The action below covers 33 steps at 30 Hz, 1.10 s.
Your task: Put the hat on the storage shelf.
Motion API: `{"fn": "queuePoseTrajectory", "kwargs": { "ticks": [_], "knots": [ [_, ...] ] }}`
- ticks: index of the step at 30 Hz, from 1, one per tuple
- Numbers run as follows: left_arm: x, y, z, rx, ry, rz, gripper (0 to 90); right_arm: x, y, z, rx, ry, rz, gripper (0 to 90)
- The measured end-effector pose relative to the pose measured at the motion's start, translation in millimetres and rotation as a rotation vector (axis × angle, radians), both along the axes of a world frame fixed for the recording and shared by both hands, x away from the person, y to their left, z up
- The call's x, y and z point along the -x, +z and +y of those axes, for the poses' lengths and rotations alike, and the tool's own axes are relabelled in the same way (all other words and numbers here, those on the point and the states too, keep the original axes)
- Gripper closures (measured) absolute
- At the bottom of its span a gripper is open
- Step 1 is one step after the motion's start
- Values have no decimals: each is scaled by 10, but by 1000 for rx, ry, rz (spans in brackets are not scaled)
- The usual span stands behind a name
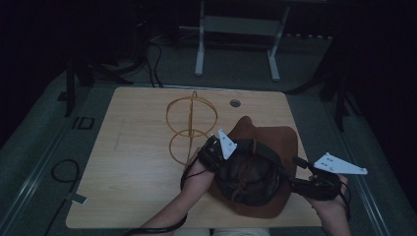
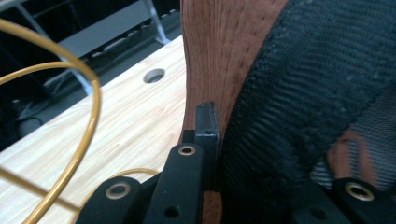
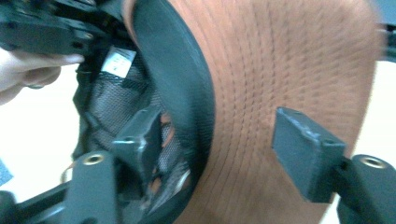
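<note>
Two grippers were held at a brown wide-brimmed hat [image 1: 275, 142] lying upside down on the right of the wooden table [image 1: 133, 172], beside a gold wire stand [image 1: 191, 125]. The left gripper [image 2: 210, 135] was clamped on the hat's black inner band [image 2: 299, 116]. The right gripper [image 3: 219, 140] was spread, its jaws straddling the brim edge.

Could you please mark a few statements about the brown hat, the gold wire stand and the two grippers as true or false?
1. The brown brimmed hat lies upside down, black lining up. True.
2. The gold wire stand sits on the hat. False: it stands on the light wooden table, beside the hat.
3. The left gripper pinches the hat's edge. True.
4. The right gripper is shut and empty. False: its jaws stand apart, straddling the hat's brim.
</note>
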<state>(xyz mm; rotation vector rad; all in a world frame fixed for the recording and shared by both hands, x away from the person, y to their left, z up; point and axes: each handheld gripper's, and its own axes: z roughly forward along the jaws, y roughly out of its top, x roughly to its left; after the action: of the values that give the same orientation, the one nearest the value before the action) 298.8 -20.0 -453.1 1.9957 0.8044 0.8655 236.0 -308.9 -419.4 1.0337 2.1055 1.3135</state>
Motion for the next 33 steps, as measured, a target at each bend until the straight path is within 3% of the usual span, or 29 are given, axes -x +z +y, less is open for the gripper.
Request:
{"fn": "queuePoseTrajectory", "kwargs": {
  "ticks": [4, 8, 10, 13, 17, 23, 25, 28, 33],
  "knots": [
    [28, -20, 91, 22, -1, 3, 868, 52, 56, -206, 25, -67, -79, 351],
    [103, 15, 178, 25, -37, -13, 867, -39, 40, -426, 36, -96, -56, 413],
    [157, 23, 240, 26, -73, -50, 867, -124, 3, -527, 22, -111, -47, 436],
    [212, 10, 335, 29, -115, -74, 867, -270, -92, -619, 13, -113, -11, 473],
    [248, -4, 480, 44, -170, -87, 867, -388, -198, -621, -15, -65, 14, 481],
    [343, 56, 673, 66, -335, -140, 866, -449, -189, -412, -2, 19, 17, 474],
    [370, 78, 715, 53, -373, -153, 866, -445, -159, -322, 6, 51, 11, 475],
    [422, 106, 777, 62, -462, -184, 866, -419, -111, -146, 2, 133, 0, 474],
    [478, 132, 785, 95, -533, -207, 865, -326, -74, 194, -47, 316, 1, 456]
  ]
}}
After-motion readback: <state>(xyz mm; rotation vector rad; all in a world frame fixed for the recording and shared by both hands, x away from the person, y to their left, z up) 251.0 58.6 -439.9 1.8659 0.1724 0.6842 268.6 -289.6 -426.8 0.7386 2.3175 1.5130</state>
